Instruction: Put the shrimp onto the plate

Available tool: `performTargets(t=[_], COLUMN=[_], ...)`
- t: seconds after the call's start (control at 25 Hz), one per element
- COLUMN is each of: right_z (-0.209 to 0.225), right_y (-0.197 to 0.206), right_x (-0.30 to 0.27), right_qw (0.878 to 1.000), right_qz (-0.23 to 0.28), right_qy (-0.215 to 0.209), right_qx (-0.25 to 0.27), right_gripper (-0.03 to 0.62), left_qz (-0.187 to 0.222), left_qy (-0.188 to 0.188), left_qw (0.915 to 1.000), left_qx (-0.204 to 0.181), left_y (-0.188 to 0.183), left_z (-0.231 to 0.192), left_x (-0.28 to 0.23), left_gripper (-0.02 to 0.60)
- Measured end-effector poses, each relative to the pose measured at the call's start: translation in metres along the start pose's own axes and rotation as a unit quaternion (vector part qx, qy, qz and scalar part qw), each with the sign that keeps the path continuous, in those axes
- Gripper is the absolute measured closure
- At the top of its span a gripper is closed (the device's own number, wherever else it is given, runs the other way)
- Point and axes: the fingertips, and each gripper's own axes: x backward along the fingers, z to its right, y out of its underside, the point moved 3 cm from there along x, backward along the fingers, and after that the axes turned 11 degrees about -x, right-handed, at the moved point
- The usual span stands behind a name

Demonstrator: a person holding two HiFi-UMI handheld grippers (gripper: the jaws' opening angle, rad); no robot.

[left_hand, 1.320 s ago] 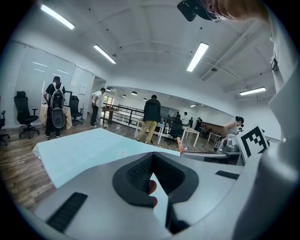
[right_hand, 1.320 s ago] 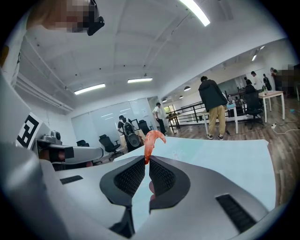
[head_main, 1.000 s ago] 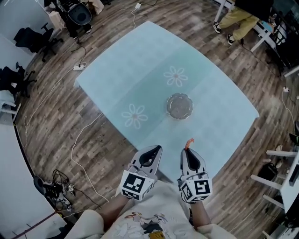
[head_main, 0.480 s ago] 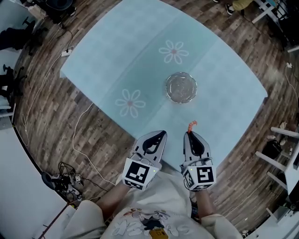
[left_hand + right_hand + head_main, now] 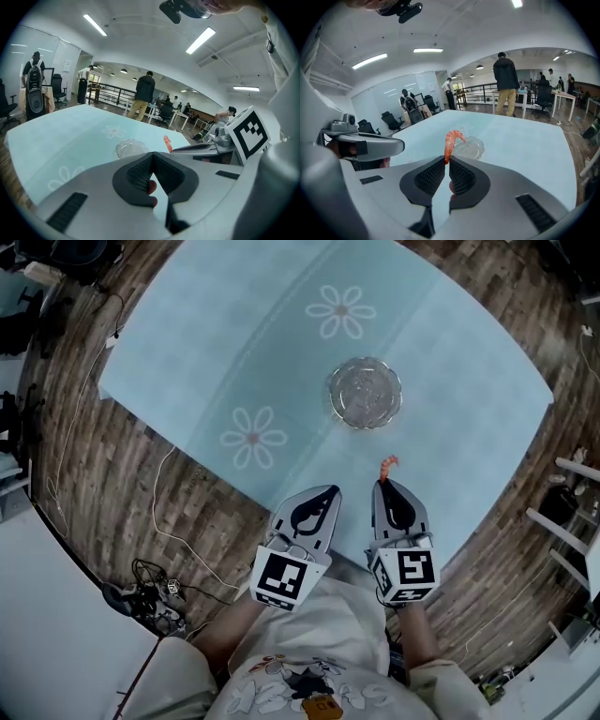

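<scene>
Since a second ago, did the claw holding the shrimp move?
Yes. The right gripper, shut on the shrimp, has come forward toward the plate; the gap between them is smaller.

- The shrimp [image 5: 451,143] is orange-pink and curled at the top. It stands upright, its lower end pinched between the jaw tips of the right gripper [image 5: 446,160], above the table's near edge.
- The plate [image 5: 365,393] is clear glass with a scalloped rim. It lies flat on the pale blue table [image 5: 450,381], beyond the shrimp and apart from it.
</scene>
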Motion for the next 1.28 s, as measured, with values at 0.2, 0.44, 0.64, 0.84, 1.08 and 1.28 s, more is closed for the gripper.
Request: performTargets(t=[0.2, 0.44, 0.64, 0.84, 1.08, 1.28], right_z=[0.013, 0.022, 0.027, 0.036, 0.041, 0.044], right_y=[0.013, 0.021, 0.028, 0.031, 0.032, 0.031], right_x=[-0.018, -0.038, -0.053, -0.068, -0.083, -0.095], right_qw=[0.999, 0.998, 0.996, 0.995, 0.994, 0.994], right_qz=[-0.022, -0.034, -0.051, -0.060, -0.067, -0.069], right_qy=[0.029, 0.046, 0.052, 0.063, 0.071, 0.077], right_qx=[-0.025, -0.040, -0.045, -0.044, -0.044, -0.038], right_gripper=[0.549, 0.549, 0.549, 0.549, 0.549, 0.549], left_qz=[-0.006, -0.014, -0.026, -0.037, -0.043, -0.046], left_qy=[0.015, 0.030, 0.036, 0.040, 0.044, 0.050], left_qw=[0.9999, 0.9994, 0.9990, 0.9985, 0.9981, 0.9976], left_qx=[-0.001, -0.005, -0.005, -0.001, 0.006, 0.010], left_y=[0.009, 0.019, 0.033, 0.046, 0.054, 0.062], left_z=[-0.010, -0.019, -0.025, -0.033, -0.041, -0.043], left_x=[-0.021, -0.041, -0.051, -0.061, -0.070, -0.079], left_gripper=[0.574, 0.574, 0.574, 0.574, 0.574, 0.574])
